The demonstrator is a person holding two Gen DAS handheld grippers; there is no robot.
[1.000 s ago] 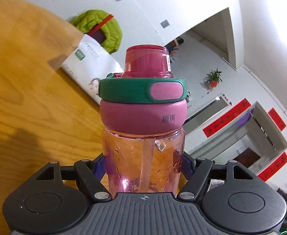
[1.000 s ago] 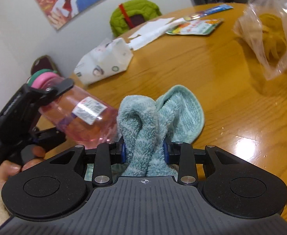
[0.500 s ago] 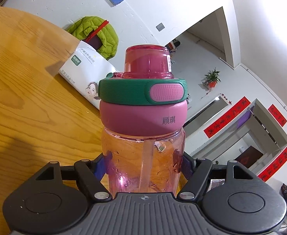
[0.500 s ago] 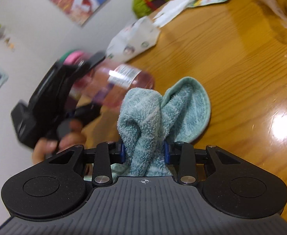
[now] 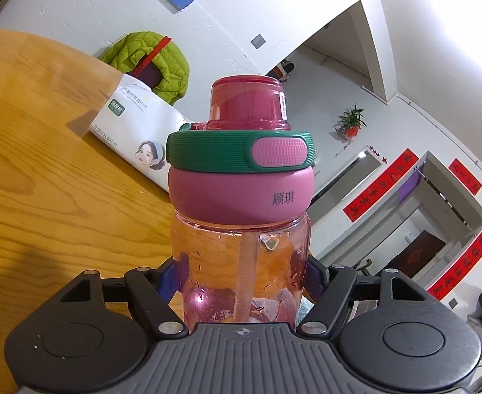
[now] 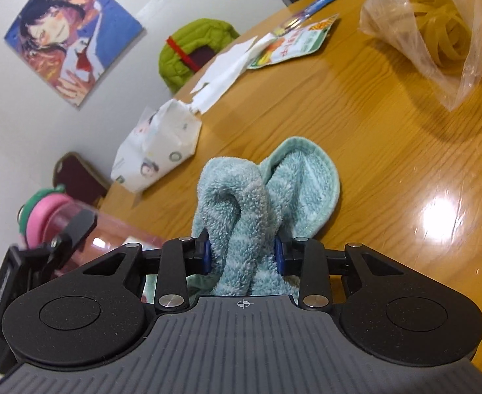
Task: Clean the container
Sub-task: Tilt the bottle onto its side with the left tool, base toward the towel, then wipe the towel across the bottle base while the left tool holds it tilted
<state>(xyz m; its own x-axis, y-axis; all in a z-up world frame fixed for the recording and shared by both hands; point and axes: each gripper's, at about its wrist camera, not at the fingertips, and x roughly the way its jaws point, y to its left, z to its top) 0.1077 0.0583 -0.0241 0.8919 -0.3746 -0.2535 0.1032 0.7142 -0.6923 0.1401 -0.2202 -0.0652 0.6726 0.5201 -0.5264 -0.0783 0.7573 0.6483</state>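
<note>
Between the left gripper's (image 5: 241,282) clamped fingers sits the pink bottle (image 5: 241,246), so the right gripper (image 6: 242,256), pinching the teal cloth (image 6: 260,197), should press firmly along its wall.

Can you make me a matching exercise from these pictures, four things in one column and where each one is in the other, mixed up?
Things:
1. pink bottle
2. teal towel
3. bag of yellow bands
4. green jacket

Places:
A. lying on the wooden table, far right
B. clamped in the right tongs
C. beyond the table's far edge, near the wall
D. clamped in the left tongs

Pairs: 1-D, 2-B, 3-A, 4-C
</note>
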